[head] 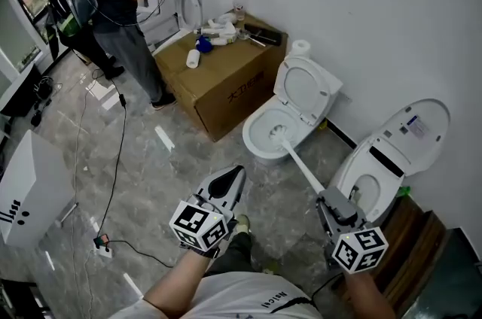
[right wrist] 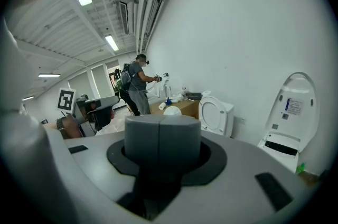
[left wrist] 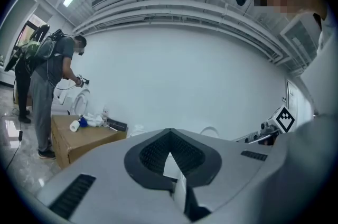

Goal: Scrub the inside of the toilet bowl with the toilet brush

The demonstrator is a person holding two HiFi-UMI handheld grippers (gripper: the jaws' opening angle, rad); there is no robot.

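A white toilet (head: 258, 138) with its lid raised stands against the wall; its lid also shows in the right gripper view (right wrist: 216, 114). The toilet brush's white head (head: 279, 132) is down inside the bowl. Its long white handle (head: 303, 167) slants back to my right gripper (head: 329, 198), which is shut on the handle's near end. In the right gripper view that gripper (right wrist: 162, 136) shows grey jaws pressed together, with the white brush (right wrist: 171, 110) beyond them. My left gripper (head: 233, 178) hangs over the floor left of the toilet, shut and holding nothing; its own view (left wrist: 170, 157) faces the wall.
A second toilet (head: 392, 152) with an upright lid stands close on the right. A cardboard box (head: 222, 84) with bottles and rolls on top sits left of the bowl. A person (head: 120, 9) works at another toilet further back. A cable (head: 120, 152) crosses the floor.
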